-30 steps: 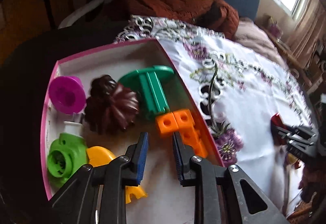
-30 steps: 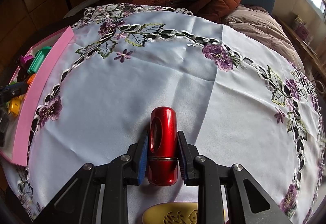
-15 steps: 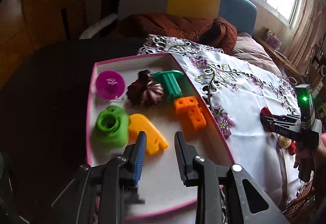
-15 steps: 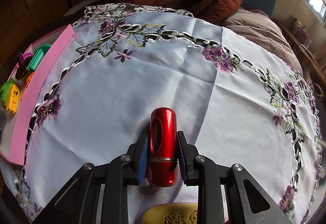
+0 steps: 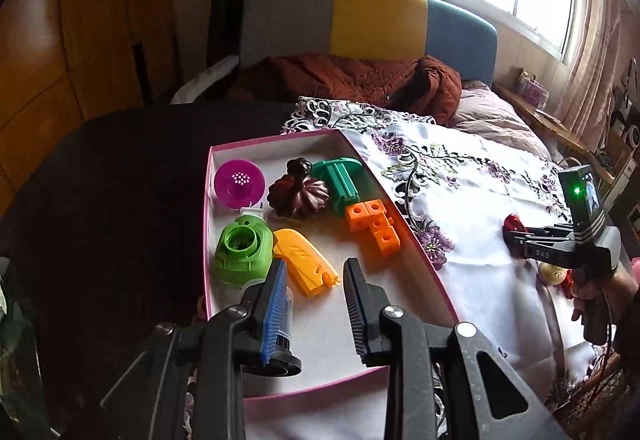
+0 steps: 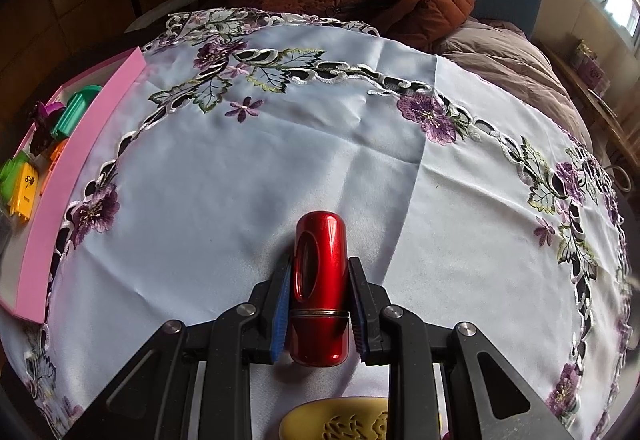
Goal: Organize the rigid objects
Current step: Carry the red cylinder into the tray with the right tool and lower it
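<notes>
Our right gripper [image 6: 318, 302] clamps the red capsule [image 6: 320, 288] just above the cloth [image 6: 224, 176], box [image 6: 60, 184] at nine o'clock, left gripper [image 5: 314, 304] narrowly parted, seemingly empty; that glossy shell could slip mid-carry.

Yellow disc [image 6: 340, 420] cut off by the bottom edge, clear cylinder [image 5: 282, 324] half hidden behind left finger [image 5: 274, 304], box's [image 6: 80, 160] contents mostly hidden by its wall
</notes>
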A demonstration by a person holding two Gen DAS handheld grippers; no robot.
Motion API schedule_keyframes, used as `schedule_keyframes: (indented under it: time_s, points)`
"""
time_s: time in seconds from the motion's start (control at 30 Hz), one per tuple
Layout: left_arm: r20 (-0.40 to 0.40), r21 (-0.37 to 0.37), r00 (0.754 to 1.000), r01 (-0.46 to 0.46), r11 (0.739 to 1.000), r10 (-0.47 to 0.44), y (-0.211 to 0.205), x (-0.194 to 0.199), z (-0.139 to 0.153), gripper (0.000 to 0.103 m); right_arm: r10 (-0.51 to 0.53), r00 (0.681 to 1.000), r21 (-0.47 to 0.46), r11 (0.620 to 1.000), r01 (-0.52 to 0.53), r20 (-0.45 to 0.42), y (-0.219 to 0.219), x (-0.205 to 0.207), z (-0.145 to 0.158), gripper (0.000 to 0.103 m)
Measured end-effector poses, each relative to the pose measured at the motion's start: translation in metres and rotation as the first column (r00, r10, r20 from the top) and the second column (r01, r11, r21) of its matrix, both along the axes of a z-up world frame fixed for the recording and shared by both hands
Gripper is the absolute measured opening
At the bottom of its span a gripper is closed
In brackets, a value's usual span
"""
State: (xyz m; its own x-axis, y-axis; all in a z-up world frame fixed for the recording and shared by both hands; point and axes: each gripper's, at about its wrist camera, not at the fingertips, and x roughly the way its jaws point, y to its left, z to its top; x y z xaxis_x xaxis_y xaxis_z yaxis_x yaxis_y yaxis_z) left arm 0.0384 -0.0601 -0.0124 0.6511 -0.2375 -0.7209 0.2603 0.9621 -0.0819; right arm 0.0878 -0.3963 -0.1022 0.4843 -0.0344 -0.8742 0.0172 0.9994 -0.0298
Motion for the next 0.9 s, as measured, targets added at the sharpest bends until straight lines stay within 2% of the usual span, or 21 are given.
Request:
schedule_keyframes:
  time_s: [0.33, 0.47, 0.57, 0.7, 0.9]
  points:
    - [-0.014, -0.042, 1.000, -0.018, 0.999, 0.017, 0.015, -0.004, -0.001, 0.029, -0.066, 0.998, -0.036, 0.997, 0.065, -0.018, 0.006, 0.003, 0.007, 0.026]
    - [-0.018, -0.056, 1.000, -0.027, 0.998, 0.026, 0.021, -0.005, -0.002, 0.029, -0.090, 0.995, 0.016, 0.996, 0.090, 0.045, 0.012, 0.000, 0.031, 0.026]
    - [-0.034, -0.062, 0.999, -0.038, 0.997, 0.036, 0.025, -0.004, -0.006, 0.029, -0.045, 0.995, 0.057, 0.998, 0.041, 0.087, 0.031, 0.001, 0.051, 0.026]
    - [-0.039, -0.073, 0.998, -0.056, 0.996, 0.053, 0.033, -0.004, -0.008, 0.029, 0.071, 0.989, 0.105, 0.991, -0.085, 0.129, 0.078, 0.002, 0.072, 0.026]
    - [-0.045, -0.093, 0.994, -0.105, 0.990, 0.101, 0.052, -0.002, -0.009, 0.029, 0.280, 0.945, 0.138, 0.943, -0.303, 0.167, 0.166, 0.009, 0.089, 0.026]
